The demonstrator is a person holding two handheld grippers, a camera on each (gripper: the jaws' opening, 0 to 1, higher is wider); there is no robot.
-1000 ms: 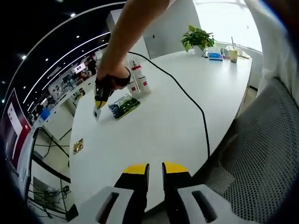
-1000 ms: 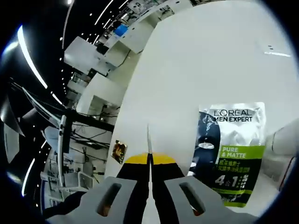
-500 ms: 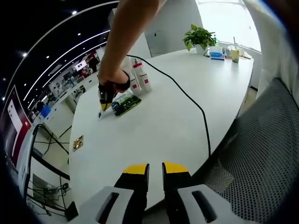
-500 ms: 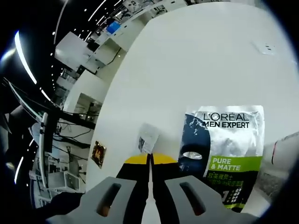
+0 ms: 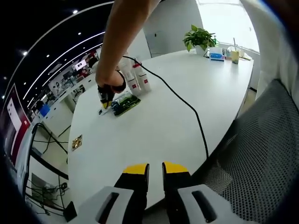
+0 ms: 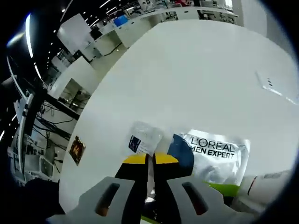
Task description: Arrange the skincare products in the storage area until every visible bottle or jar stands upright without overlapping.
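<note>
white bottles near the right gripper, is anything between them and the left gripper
Nothing on the table blocks it. The left gripper hangs over the near edge, and bare white table runs to the white bottles. A black cable lies flat across the table beside that line.

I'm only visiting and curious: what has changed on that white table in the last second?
The right hand-held gripper, shut on a small clear sachet, has lowered it from mid-air to the table beside the L'Oreal pouch; its jaws look still closed. The left hand-held gripper stays idle, shut on nothing. The pouch and the bottles kept their places.
</note>
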